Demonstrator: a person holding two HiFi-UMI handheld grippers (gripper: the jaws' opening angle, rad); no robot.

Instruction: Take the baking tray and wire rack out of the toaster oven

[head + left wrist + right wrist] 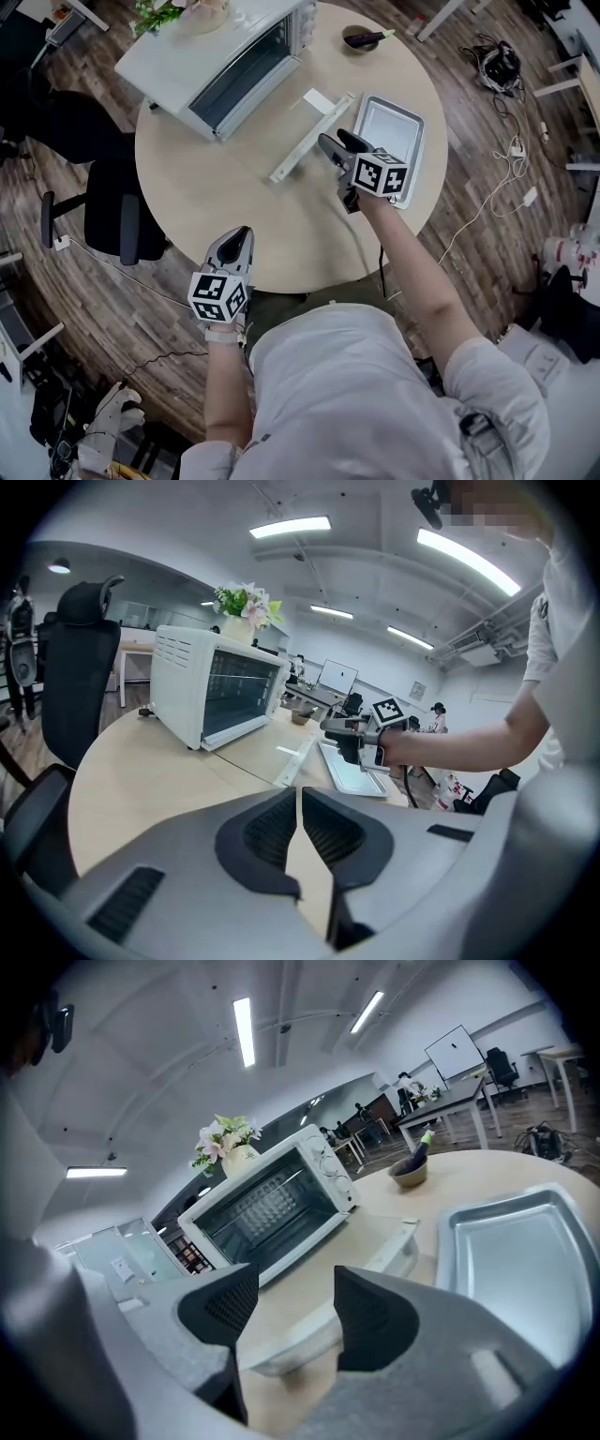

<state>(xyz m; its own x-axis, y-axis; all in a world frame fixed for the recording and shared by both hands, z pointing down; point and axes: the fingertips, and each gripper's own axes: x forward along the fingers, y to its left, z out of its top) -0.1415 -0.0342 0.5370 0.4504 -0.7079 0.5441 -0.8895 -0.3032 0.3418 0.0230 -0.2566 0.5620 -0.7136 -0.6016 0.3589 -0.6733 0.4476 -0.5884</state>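
Observation:
The white toaster oven point(220, 56) stands at the table's far left with its glass door point(272, 112) folded down flat. Inside it the wire rack point(258, 1206) sits on its rails. The silver baking tray point(394, 127) lies empty on the table to the right of the door. My right gripper point(333, 141) hovers open at the tray's left edge, pointing toward the oven, with nothing between its jaws point(292, 1297). My left gripper point(241, 236) is shut and empty above the table's near edge, well short of the oven point(211, 696).
A small bowl point(361, 39) holding a dark purple item stands at the table's far edge. A vase of flowers point(173, 11) tops the oven. A black office chair point(112, 220) stands left of the round table point(206, 187); cables point(497, 66) trail on the floor at right.

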